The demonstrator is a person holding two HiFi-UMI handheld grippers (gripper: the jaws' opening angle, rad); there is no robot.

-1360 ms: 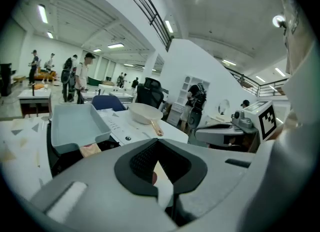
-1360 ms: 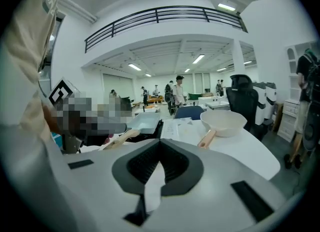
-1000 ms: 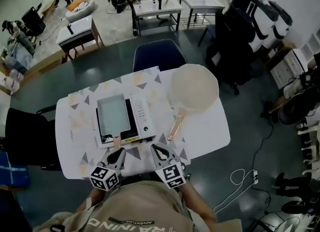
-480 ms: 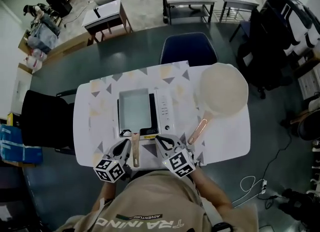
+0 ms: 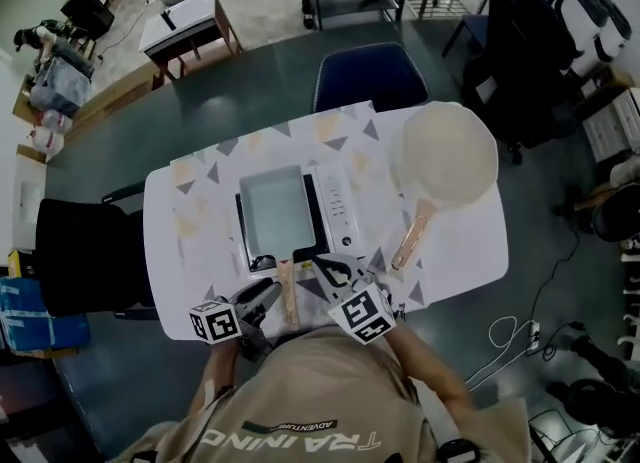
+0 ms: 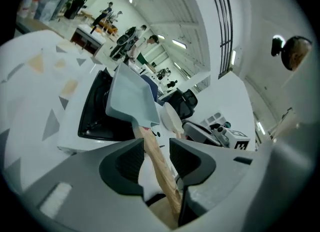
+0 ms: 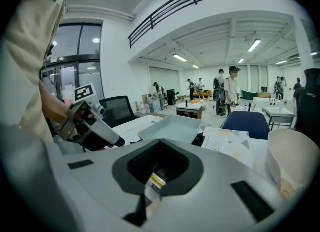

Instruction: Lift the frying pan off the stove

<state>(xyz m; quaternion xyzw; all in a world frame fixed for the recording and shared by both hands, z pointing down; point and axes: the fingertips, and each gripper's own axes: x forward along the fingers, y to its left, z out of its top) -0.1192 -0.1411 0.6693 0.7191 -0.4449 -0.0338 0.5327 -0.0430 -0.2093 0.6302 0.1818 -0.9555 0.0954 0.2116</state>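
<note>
A rectangular pale grey-blue frying pan (image 5: 272, 213) sits on the white portable stove (image 5: 337, 206), its wooden handle (image 5: 288, 291) pointing toward me. My left gripper (image 5: 268, 296) reaches in at that handle. In the left gripper view the jaws are opening around the handle (image 6: 159, 171), which runs between the two dark pads (image 6: 129, 158), and the pan (image 6: 131, 98) lies just ahead. My right gripper (image 5: 335, 269) hovers shut with nothing in it beside the stove's front right corner. The right gripper view shows the pan (image 7: 172, 128) and the left gripper (image 7: 87, 121).
A round cream pan (image 5: 447, 156) with a copper-coloured handle rests on the table's (image 5: 190, 241) right side. A blue chair (image 5: 368, 76) stands behind the table, a black chair (image 5: 80, 256) at its left. Cables lie on the floor at the right.
The head view has swung and the table sits higher in it. My left gripper has shifted to the right against the pan's handle. The right gripper has stayed beside the stove.
</note>
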